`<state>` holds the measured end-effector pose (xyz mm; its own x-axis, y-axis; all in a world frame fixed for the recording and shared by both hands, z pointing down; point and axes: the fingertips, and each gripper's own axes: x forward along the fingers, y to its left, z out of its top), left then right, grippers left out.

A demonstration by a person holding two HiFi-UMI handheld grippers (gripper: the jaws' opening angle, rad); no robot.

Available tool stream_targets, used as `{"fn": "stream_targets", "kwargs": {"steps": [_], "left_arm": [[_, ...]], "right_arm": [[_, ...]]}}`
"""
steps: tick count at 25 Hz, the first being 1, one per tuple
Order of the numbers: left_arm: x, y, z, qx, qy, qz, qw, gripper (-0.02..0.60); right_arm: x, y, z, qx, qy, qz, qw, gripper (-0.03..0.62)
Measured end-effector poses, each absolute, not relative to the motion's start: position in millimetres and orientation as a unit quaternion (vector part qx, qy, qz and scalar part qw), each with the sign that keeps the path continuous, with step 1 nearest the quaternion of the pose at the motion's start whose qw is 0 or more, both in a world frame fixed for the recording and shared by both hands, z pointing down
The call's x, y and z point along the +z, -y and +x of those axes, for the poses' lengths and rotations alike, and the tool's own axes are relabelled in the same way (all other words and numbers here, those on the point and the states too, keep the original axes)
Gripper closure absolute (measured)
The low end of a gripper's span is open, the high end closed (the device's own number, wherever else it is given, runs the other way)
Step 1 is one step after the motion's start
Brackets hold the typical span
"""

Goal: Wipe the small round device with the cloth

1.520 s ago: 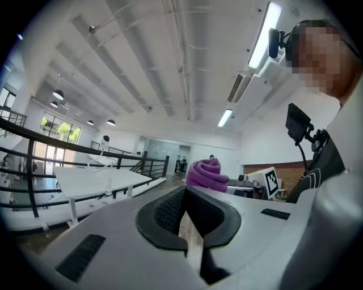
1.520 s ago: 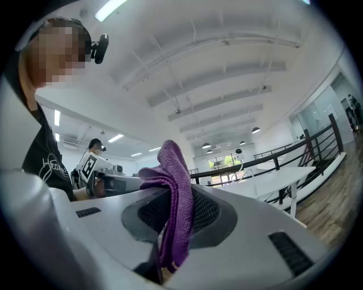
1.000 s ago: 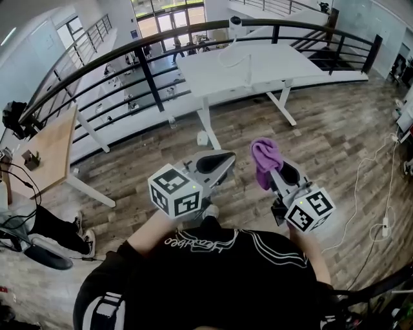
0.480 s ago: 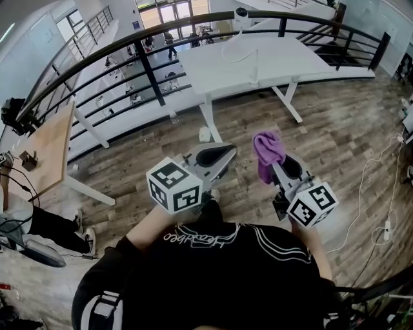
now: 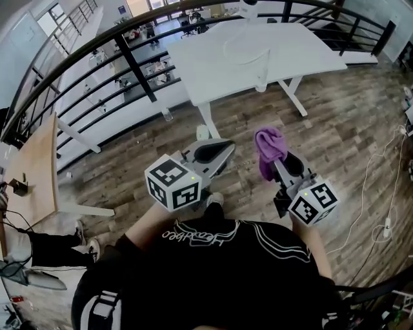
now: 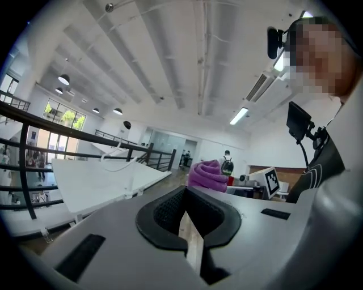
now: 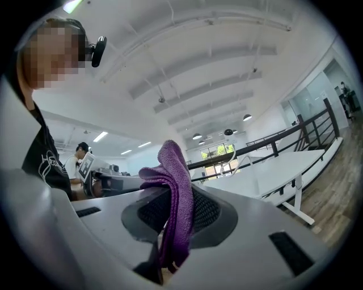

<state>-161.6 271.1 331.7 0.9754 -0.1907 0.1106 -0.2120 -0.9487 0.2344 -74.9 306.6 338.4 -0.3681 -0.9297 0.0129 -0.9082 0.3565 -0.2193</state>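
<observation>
The purple cloth [image 5: 269,149] stands pinched in the right gripper [image 5: 279,169], its bunched top poking past the clamped jaws, well short of the white table [image 5: 213,58]; since a second ago that table has drawn nearer to both grippers, the grip unchanged. The left gripper [image 5: 216,153], equally short of the table, is closed on nothing; the small round device [image 5: 249,4] stands at the table's far edge.

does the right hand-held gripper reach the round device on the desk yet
Probably not: the right hand-held gripper, shut on the purple cloth, is over floor; the round device sits at the white desk's far edge.
</observation>
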Motion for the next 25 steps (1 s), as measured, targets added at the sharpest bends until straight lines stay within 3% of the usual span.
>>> {"fn": "stream_targets", "kwargs": {"steps": [10, 25], "left_arm": [[328.1, -68.0, -141.5, 0.058, 0.063, 0.987, 0.133, 0.574], [333.4, 52.1, -83.6, 0.062, 0.057, 0.988, 0.129, 0.572]], "right_arm": [[323.8, -104.8, -48.9, -0.085, -0.795, -0.598, 0.051, 0.528], [281.3, 1.1, 8.9, -0.024, -0.797, -0.6, 0.064, 0.528]]}}
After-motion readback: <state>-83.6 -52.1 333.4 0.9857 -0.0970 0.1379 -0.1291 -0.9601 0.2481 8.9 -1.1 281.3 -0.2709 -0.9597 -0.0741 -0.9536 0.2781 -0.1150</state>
